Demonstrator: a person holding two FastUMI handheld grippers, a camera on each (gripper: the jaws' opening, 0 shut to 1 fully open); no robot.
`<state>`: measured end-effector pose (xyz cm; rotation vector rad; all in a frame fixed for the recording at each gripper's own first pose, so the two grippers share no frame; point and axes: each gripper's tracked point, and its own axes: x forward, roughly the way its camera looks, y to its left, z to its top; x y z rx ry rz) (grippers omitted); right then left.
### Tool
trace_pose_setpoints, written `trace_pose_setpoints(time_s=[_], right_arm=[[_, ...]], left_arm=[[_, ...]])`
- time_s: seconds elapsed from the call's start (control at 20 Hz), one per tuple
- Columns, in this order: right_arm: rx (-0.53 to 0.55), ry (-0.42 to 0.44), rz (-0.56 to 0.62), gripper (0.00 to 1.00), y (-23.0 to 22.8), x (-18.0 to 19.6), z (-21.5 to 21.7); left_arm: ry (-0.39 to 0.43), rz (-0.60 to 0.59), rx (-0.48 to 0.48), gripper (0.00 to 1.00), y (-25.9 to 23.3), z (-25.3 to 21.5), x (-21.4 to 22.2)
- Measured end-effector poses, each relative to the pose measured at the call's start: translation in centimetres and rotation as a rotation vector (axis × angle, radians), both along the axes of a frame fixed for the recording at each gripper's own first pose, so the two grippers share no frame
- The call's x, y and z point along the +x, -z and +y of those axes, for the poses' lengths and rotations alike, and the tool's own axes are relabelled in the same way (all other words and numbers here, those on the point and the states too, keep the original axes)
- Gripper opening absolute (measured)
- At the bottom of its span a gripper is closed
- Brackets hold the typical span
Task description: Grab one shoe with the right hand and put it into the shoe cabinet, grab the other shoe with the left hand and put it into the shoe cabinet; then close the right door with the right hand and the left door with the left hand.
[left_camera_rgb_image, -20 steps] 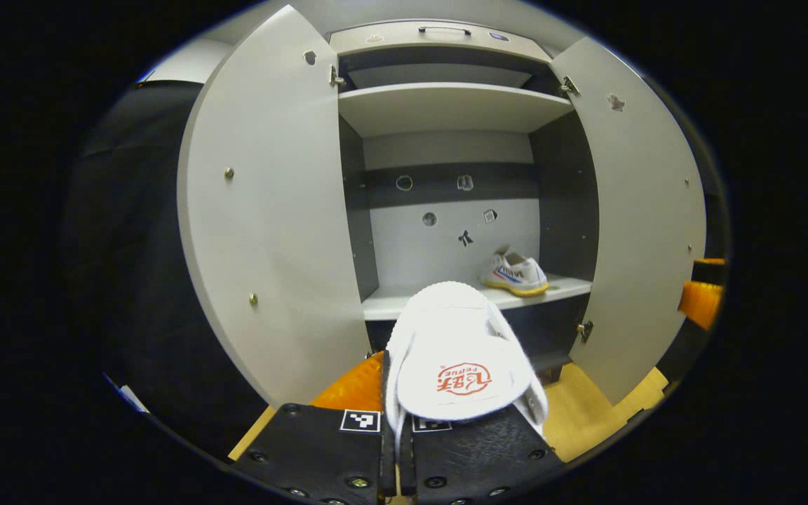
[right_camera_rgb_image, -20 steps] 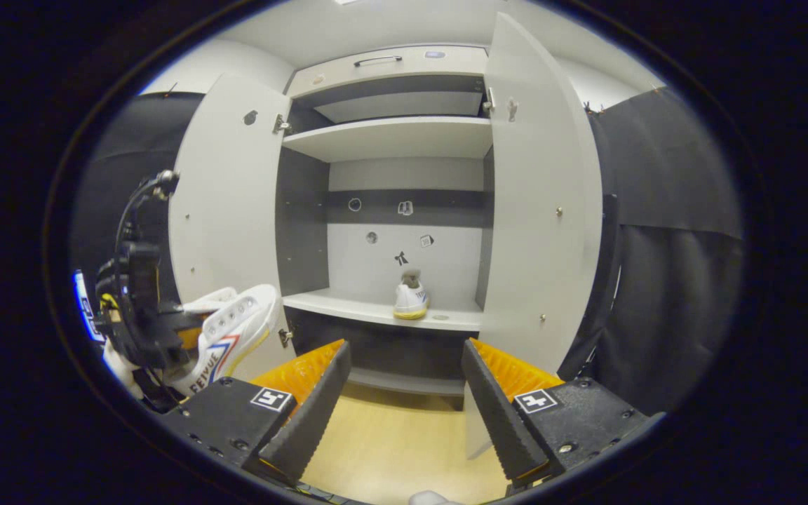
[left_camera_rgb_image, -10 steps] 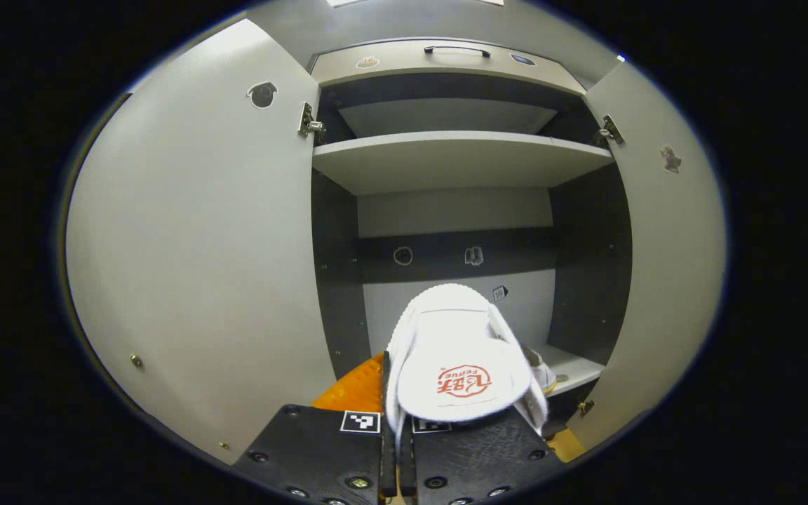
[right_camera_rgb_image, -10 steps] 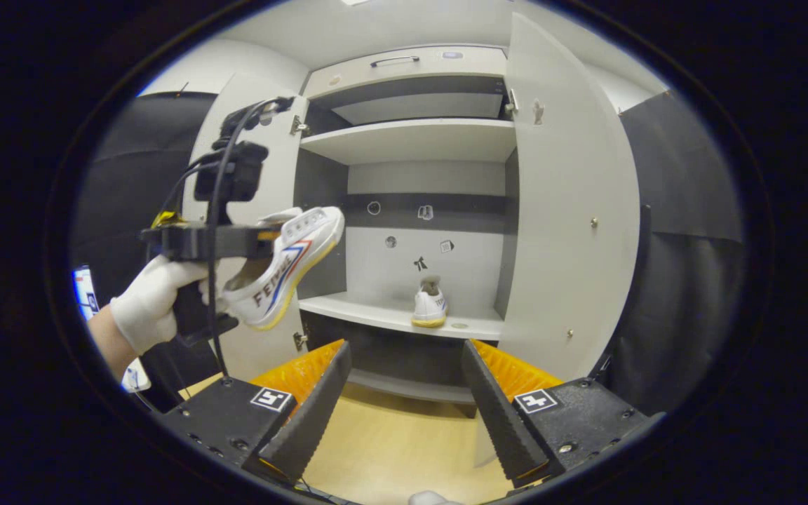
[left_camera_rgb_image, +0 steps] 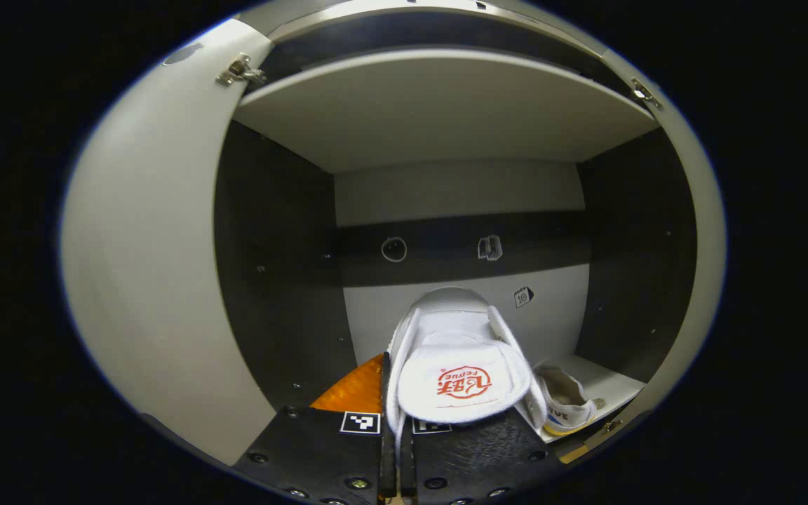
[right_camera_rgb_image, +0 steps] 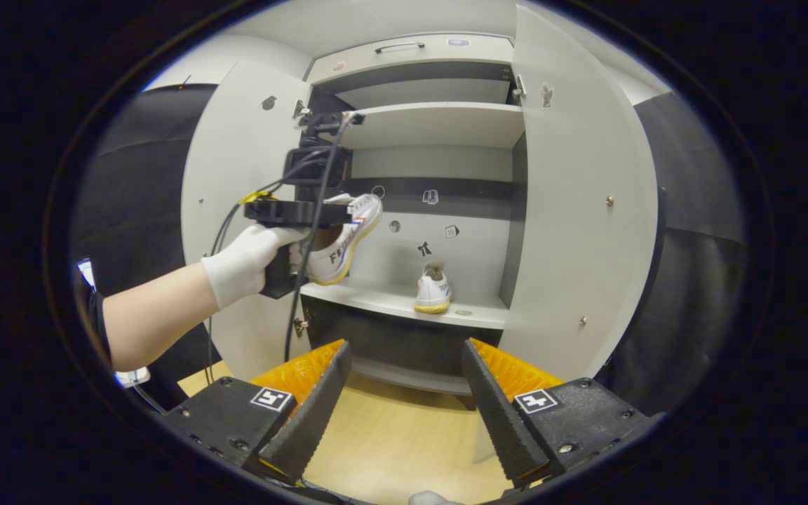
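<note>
My left gripper (left_camera_rgb_image: 394,400) is shut on the side wall of a white shoe (left_camera_rgb_image: 456,365) with a red logo on its insole, held up inside the open cabinet. In the right gripper view a gloved hand (right_camera_rgb_image: 243,256) carries that left gripper (right_camera_rgb_image: 327,214) and the shoe (right_camera_rgb_image: 344,238) just above the lower shelf (right_camera_rgb_image: 383,301), at its left end. The other white shoe (right_camera_rgb_image: 433,291) stands upright on that shelf, and it lies low on the right (left_camera_rgb_image: 562,408) in the left gripper view. My right gripper (right_camera_rgb_image: 404,393) stands open over the floor, in front of the cabinet.
Both grey doors are swung open, the left door (right_camera_rgb_image: 236,182) and the right door (right_camera_rgb_image: 572,210). An upper shelf (left_camera_rgb_image: 439,105) roofs the compartment close overhead. Pale wooden floor (right_camera_rgb_image: 390,435) lies before the cabinet. Black cloth (right_camera_rgb_image: 684,280) hangs to the right.
The left gripper has carried its shoe up and forward, past the left door into the cabinet's compartment. The right gripper has stayed open and nearly still.
</note>
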<state>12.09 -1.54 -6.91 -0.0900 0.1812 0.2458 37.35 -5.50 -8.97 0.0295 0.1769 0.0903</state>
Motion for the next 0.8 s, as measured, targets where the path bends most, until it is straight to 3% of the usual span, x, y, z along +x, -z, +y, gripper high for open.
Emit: trace_pose_setpoints(time_s=[0.3, 0.5, 0.8], right_arm=[[-0.006, 0.041, 0.041, 1.0, 0.8, 0.0, -1.5], [0.005, 0.07, 0.071, 1.0, 1.4, 0.1, -2.5], [-0.007, 0.054, 0.097, 1.0, 1.9, 0.0, -1.7]], left_arm=[[0.014, 0.183, 0.029, 0.11, 8.0, -1.5, 6.5], [0.024, 0.313, 0.044, 0.11, 12.6, -1.5, 8.0], [0.066, 0.469, 0.015, 0.13, 14.8, -1.8, 8.0]])
